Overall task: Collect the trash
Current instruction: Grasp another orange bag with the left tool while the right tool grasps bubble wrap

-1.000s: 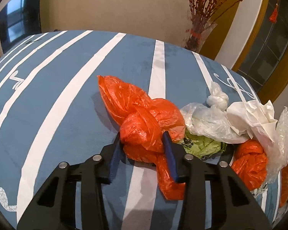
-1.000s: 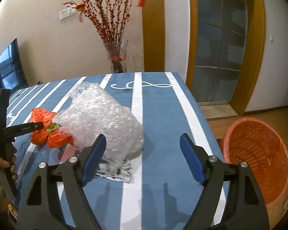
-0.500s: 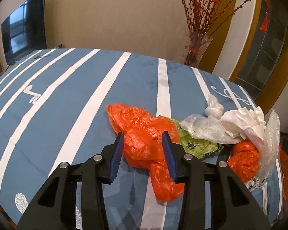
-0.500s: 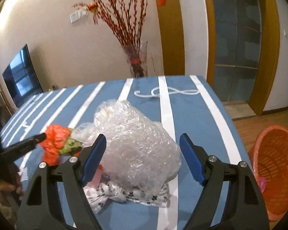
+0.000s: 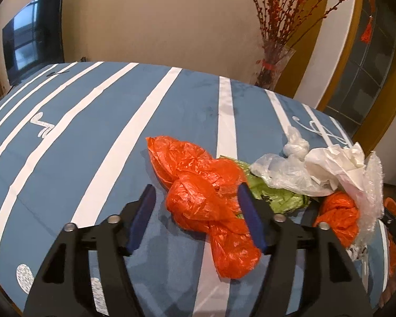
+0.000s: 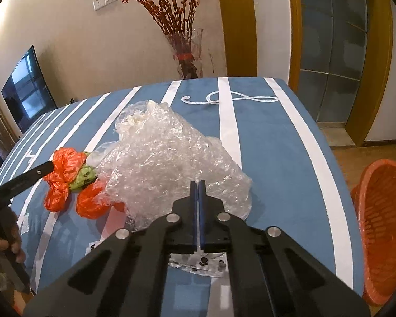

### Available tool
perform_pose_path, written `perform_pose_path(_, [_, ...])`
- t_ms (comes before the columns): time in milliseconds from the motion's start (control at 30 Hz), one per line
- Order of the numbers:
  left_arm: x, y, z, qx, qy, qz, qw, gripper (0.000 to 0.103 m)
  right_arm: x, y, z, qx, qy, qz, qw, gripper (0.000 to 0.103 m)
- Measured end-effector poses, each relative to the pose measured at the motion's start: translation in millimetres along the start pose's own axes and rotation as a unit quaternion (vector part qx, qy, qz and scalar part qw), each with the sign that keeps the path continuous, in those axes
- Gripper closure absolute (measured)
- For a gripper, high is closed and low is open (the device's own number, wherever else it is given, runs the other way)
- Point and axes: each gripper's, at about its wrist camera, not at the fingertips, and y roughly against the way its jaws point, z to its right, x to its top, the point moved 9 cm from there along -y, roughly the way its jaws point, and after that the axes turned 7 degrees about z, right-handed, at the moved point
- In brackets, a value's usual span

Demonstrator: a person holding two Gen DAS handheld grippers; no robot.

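My left gripper (image 5: 198, 211) has just been spreading its jaws, now loose around the knotted orange plastic bag (image 5: 206, 198) lying on the striped blue tablecloth (image 5: 92, 121), while my right gripper (image 6: 198, 187) has just snapped closed, pinching the bubble wrap (image 6: 166, 158) beside the orange basket (image 6: 382, 227).
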Motion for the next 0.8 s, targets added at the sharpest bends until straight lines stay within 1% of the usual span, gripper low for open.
perform_pose_path(33, [-2.1,-4.0,-1.1,0.004,0.001,-0.006,1.0000,0.036,2.0,2.3,-0.1,-0.003,0.003,0.010,1.000,0.096])
perform_pose_path(67, [-4.1,-6.5,-2.4,0.007,0.001,-0.010,0.9999,0.035,3.7,4.2,-0.1,-0.005,0.007,0.018,1.000,0.095])
perform_pose_path(100, [-6.6,-10.5,-4.2,0.013,0.001,-0.015,0.9998,0.035,5.3,5.4,-0.1,-0.006,0.008,0.022,1.000,0.081])
perform_pose_path(133, [-8.8,-13.0,-5.4,0.014,0.002,-0.020,0.9997,0.035,6.8,5.3,-0.6,0.000,0.004,0.022,1.000,0.055])
perform_pose_path(167, [-12.0,-17.2,-5.8,0.013,0.006,-0.028,0.9995,0.035,8.5,4.9,-0.9,0.003,0.000,0.024,1.000,0.047])
perform_pose_path(200, [-14.8,-20.3,-5.7,0.010,0.009,-0.034,0.9993,0.035,10.2,5.2,-1.6,0.007,-0.003,0.027,1.000,0.043])
perform_pose_path(233, [-16.6,-22.4,-5.2,0.010,0.009,-0.036,0.9993,0.035,11.4,3.8,-3.4,0.009,-0.001,0.027,1.000,0.043])
perform_pose_path(267, [-15.5,-22.5,-3.3,0.011,0.005,-0.034,0.9993,0.038,11.6,0.4,-5.4,0.009,0.004,0.023,1.000,0.043])
perform_pose_path(300, [-14.7,-23.2,-0.5,0.002,0.008,-0.033,0.9994,0.044,11.1,-3.4,-7.1,0.007,0.009,0.017,1.000,0.043])
perform_pose_path(333, [-14.7,-24.0,1.1,-0.001,0.007,-0.034,0.9994,0.055,8.9,-9.0,-9.4,0.006,0.016,0.009,1.000,0.046])
perform_pose_path(367, [-14.2,-24.8,3.3,-0.003,0.002,-0.034,0.9994,0.063,6.1,-14.0,-10.7,0.005,0.022,0.002,1.000,0.060])
perform_pose_path(400, [-14.5,-25.7,5.9,-0.010,-0.001,-0.035,0.9993,0.066,1.4,-20.2,-11.9,0.003,0.028,-0.010,1.000,0.095])
perform_pose_path(433, [-14.3,-25.9,6.6,-0.010,-0.003,-0.035,0.9993,0.068,-1.6,-24.9,-12.0,0.000,0.034,-0.018,0.999,0.097])
perform_pose_path(467, [-13.6,-24.6,7.3,-0.011,-0.005,-0.032,0.9994,0.070,-3.9,-25.1,-12.3,0.001,0.035,-0.017,0.999,0.098])
perform_pose_path(533, [-11.8,-19.8,6.5,-0.009,-0.011,-0.020,0.9997,0.071,-4.9,-19.3,-10.9,0.003,0.033,-0.010,0.999,0.100])
perform_pose_path(800, [1.8,10.6,0.7,-0.006,-0.009,0.017,0.9998,0.071,15.3,28.0,6.2,0.007,0.013,0.047,0.999,0.100])
